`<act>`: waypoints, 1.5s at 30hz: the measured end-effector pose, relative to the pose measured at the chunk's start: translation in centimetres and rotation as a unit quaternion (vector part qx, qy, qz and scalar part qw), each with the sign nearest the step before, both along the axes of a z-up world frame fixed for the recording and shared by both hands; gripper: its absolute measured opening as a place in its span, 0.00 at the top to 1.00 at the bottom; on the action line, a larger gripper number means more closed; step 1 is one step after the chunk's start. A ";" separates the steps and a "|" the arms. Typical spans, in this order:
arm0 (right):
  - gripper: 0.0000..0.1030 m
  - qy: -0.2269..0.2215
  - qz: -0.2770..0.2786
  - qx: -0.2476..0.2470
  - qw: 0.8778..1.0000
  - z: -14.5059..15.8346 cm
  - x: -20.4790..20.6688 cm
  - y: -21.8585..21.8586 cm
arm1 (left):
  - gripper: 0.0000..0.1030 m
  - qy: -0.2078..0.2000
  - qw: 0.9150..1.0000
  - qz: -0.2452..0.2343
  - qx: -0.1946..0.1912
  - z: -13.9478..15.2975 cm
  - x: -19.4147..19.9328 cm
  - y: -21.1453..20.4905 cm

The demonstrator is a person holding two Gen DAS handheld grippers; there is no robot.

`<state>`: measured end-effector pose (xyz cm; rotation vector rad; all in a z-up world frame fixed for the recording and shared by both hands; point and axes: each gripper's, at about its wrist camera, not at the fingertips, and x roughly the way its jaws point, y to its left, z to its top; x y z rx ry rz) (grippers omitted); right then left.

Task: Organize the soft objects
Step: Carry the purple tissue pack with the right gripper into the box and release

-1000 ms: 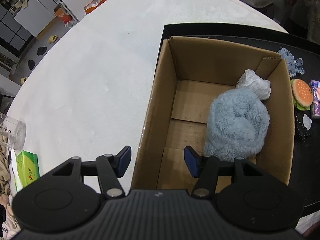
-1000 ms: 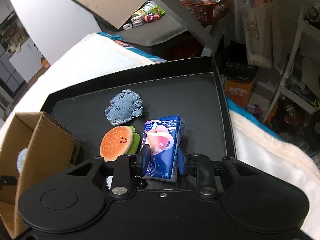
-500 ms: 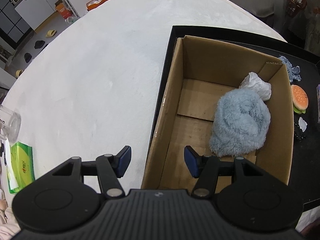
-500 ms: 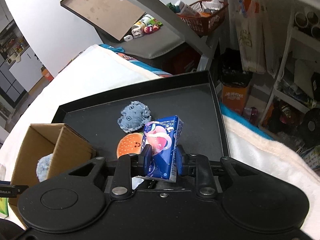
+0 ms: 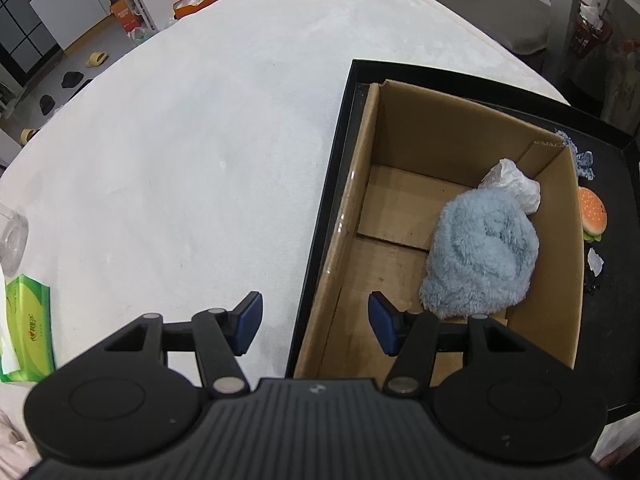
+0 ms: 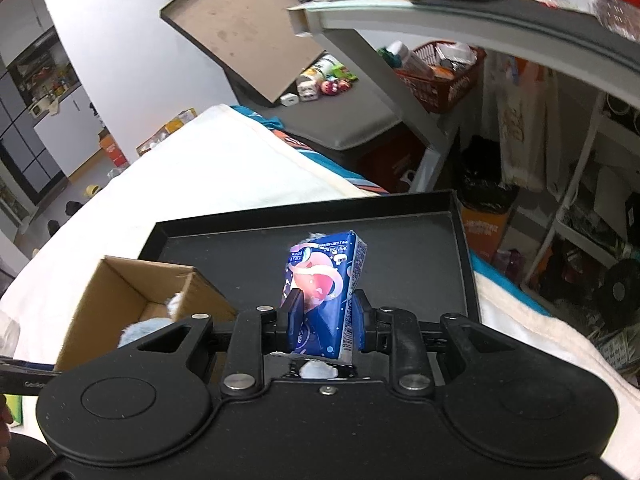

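Right gripper (image 6: 325, 322) clamped on a blue-and-pink tissue pack (image 6: 324, 288), pads pressing both sides; pack upright, tilted slightly. Black tray (image 6: 404, 256) lies beyond it. Cardboard box (image 6: 132, 292) sits at the tray's left end, open top; pale blue fluffy item (image 6: 140, 328) inside, possibly a plush. Small white scrap (image 6: 316, 370) below the pack, unclear what.

— Where does the brown cardboard box (image 5: 448, 148) sit?
— On the black shallow tray (image 5: 344, 128), at its left end, on the white-covered counter (image 5: 192, 128).
— And inside it?
— A pale blue fluffy plush (image 5: 480, 256) against the right wall, a crumpled white plastic bag (image 5: 512, 186) behind it.
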<state>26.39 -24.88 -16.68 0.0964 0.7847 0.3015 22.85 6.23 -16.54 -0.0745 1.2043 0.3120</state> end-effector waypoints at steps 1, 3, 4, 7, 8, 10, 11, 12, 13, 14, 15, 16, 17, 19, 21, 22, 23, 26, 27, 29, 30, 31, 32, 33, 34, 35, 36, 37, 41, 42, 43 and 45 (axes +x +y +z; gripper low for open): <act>0.76 -0.001 0.001 -0.001 1.000 0.2 -0.1 0.3 | 0.45 -0.002 1.000 0.002 -0.003 0.1 0.0 0.2; 0.76 -0.003 0.002 -0.003 1.000 0.6 -0.3 0.7 | 0.45 -0.008 1.000 0.003 -0.010 0.3 0.0 0.6; 0.76 -0.004 0.003 -0.005 1.000 0.8 -0.4 1.0 | 0.45 -0.010 1.000 0.002 -0.010 0.4 0.0 0.7; 0.76 -0.008 0.006 -0.010 1.000 1.4 -0.7 1.9 | 0.45 -0.013 1.000 -0.002 -0.013 0.3 0.0 0.9; 0.76 -0.010 0.008 -0.011 1.000 1.5 -0.8 2.3 | 0.45 -0.014 1.000 -0.003 -0.017 0.3 -0.1 1.0; 0.76 -0.013 0.013 -0.013 1.000 2.0 -1.1 3.1 | 0.45 -0.017 1.000 -0.005 -0.020 0.2 -0.2 1.1; 0.76 -0.014 0.016 -0.013 1.000 2.1 -1.2 3.4 | 0.45 -0.020 1.000 -0.006 -0.020 0.2 -0.3 1.1; 0.76 -0.016 0.019 -0.014 1.000 2.3 -1.3 3.9 | 0.45 -0.024 0.999 -0.008 -0.019 0.2 -0.4 1.1; 0.76 -0.017 0.023 -0.015 0.999 2.5 -1.5 4.4 | 0.45 -0.026 0.999 -0.009 -0.021 0.2 -0.5 1.2; 0.76 -0.019 0.027 -0.016 0.999 2.7 -1.6 4.9 | 0.47 -0.027 0.999 -0.009 -0.023 0.1 -0.6 1.3; 0.76 -0.020 0.030 -0.017 0.999 2.8 -1.7 5.4 | 0.49 -0.028 0.999 -0.009 -0.028 0.0 -0.6 1.4; 0.76 -0.020 0.034 -0.018 0.999 2.9 -1.8 5.9 | 0.49 -0.029 0.999 -0.008 -0.033 -0.1 -0.7 1.5; 0.76 -0.021 0.037 -0.019 0.999 3.1 -1.9 6.4 | 0.50 -0.030 0.999 -0.007 -0.036 -0.2 -0.8 1.6; 0.76 -0.024 0.045 -0.022 0.998 3.4 -2.2 7.5 | 0.53 -0.034 0.999 -0.007 -0.041 -0.3 -0.9 1.8; 0.76 -0.026 0.050 -0.023 0.998 3.7 -2.4 8.5 | 0.63 -0.037 0.998 -0.009 -0.049 -0.5 -1.0 1.9; 0.76 -0.026 0.052 -0.023 0.998 3.8 -2.5 9.0 | 0.67 -0.036 0.998 -0.010 -0.054 -0.7 -1.0 2.0; 0.76 -0.026 0.054 -0.024 0.998 3.8 -2.5 9.4 | 0.75 -0.036 0.997 -0.010 -0.062 -0.8 -1.1 2.1; 0.76 -0.026 0.061 -0.027 0.997 4.0 -2.6 10.8 | 0.84 -0.036 0.995 -0.004 -0.094 -1.1 -1.3 2.6; 0.76 -0.027 0.063 -0.028 0.997 4.0 -2.6 11.1 | 0.85 -0.039 0.995 -0.006 -0.093 -1.1 -1.3 2.5; 0.75 -0.026 0.064 -0.030 0.997 3.9 -2.7 11.9 | 0.87 -0.041 0.995 -0.010 -0.091 -1.2 -1.3 2.5; 0.75 -0.024 0.066 -0.031 0.997 3.9 -2.7 12.3 | 0.88 -0.042 0.995 -0.009 -0.093 -1.2 -1.3 2.7; 0.75 -0.023 0.067 -0.032 0.997 3.8 -2.7 12.7 | 0.88 -0.042 0.994 -0.008 -0.096 -1.3 -1.3 2.8; 0.75 -0.022 0.068 -0.034 0.997 3.7 -2.7 13.1 | 0.88 -0.043 0.994 -0.007 -0.099 -1.3 -1.3 2.9; 0.75 -0.021 0.070 -0.036 0.997 3.7 -2.7 13.5 | 0.88 -0.043 0.994 -0.007 -0.101 -1.3 -1.3 3.0; 0.75 -0.020 0.073 -0.037 0.996 3.6 -2.6 13.9 | 0.88 -0.044 0.994 -0.007 -0.103 -1.4 -1.3 3.0; 0.75 -0.019 0.074 -0.038 0.996 3.5 -2.6 14.3 | 0.88 -0.045 0.994 -0.006 -0.104 -1.4 -1.3 3.0; 0.75 -0.018 0.075 -0.039 0.996 3.4 -2.7 14.7 | 0.88 -0.046 0.993 -0.006 -0.105 -1.4 -1.4 3.1; 0.75 -0.017 0.076 -0.039 0.996 3.4 -2.7 15.0 | 0.88 -0.047 0.993 -0.006 -0.107 -1.4 -1.5 3.2; 0.75 -0.011 0.082 -0.039 0.996 3.0 -2.7 16.5 | 0.87 -0.047 0.992 -0.007 -0.118 -1.4 -1.8 3.7; 0.75 -0.009 0.085 -0.040 0.996 2.9 -2.7 16.9 | 0.87 -0.047 0.992 -0.007 -0.120 -1.4 -1.8 3.8; 0.75 -0.008 0.087 -0.040 0.995 2.9 -2.7 17.3 | 0.87 -0.047 0.991 -0.007 -0.122 -1.4 -1.8 3.9; 0.74 -0.004 0.089 -0.038 0.995 2.9 -2.7 18.1 | 0.87 -0.048 0.991 -0.008 -0.126 -1.4 -1.8 4.1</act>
